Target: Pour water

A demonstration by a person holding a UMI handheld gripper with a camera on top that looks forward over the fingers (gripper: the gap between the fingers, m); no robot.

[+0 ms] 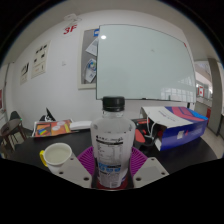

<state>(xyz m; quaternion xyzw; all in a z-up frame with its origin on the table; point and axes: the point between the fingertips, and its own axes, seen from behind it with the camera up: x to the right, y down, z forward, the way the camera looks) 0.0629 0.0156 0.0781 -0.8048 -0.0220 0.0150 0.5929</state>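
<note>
A clear bottle (112, 142) with a black cap stands upright between the fingers of the tool (111, 172), whose magenta pads (88, 160) press its sides, so the tool grips the bottle. To the left, near the tool, a pale round lid (56, 154) lies on the dark counter (25, 158). Farther left lies an orange book (52, 127). To the right sits a blue box (182, 128) with papers on it. On the far wall hangs a whiteboard (145, 62), with posters (38, 61) to its left.
</note>
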